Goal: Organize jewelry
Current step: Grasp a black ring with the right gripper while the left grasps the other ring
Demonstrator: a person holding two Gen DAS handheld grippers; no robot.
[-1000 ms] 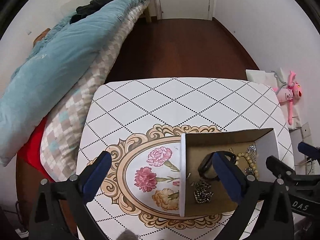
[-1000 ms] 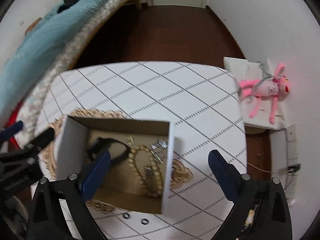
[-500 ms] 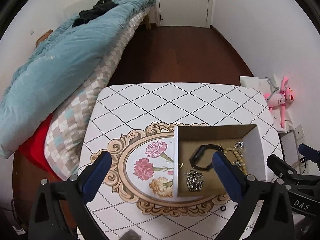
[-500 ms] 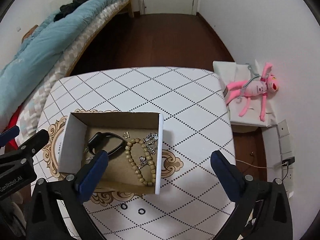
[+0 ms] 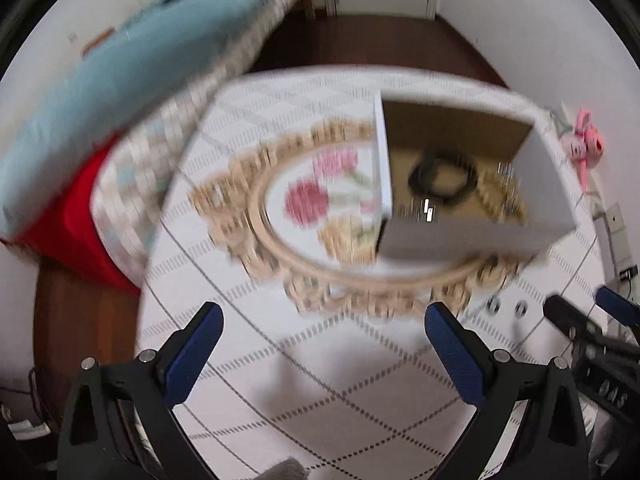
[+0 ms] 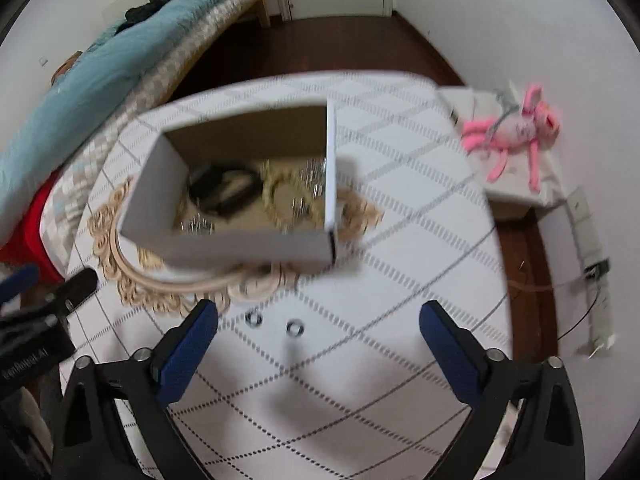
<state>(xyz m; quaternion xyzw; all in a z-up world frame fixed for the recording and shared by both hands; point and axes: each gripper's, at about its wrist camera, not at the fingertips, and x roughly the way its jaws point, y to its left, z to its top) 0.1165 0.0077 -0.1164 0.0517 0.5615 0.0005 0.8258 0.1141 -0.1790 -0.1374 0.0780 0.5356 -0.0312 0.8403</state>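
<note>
Between the blue pads of the left gripper (image 5: 323, 330) lies only bare patterned cloth; its jaws are spread wide and grasp nothing. The right gripper (image 6: 319, 326) is likewise released, its jaws apart above the surface (image 6: 400, 208), with two small rings (image 6: 274, 322) lying on the cloth just ahead of it, close together but not touching. In the left wrist view the same rings (image 5: 506, 306) sit to the right of the left gripper, near the right gripper's dark tip.

Beyond the rings stands an open cardboard box (image 6: 248, 246), white outside and brown inside, resting partly over the gold oval frame with pink flowers (image 5: 316, 196) printed on the cloth. Inside the box a black band (image 6: 224, 192) lies at the left, a loop of pale beads (image 6: 282, 200) beside it, and some silvery pieces, too blurred to tell apart, near the right wall and the front left corner.

Left of the surface is a bed with a light blue quilt (image 6: 100, 76). On the right, a pink plush toy (image 6: 520, 132) lies on a white block by the wall.
</note>
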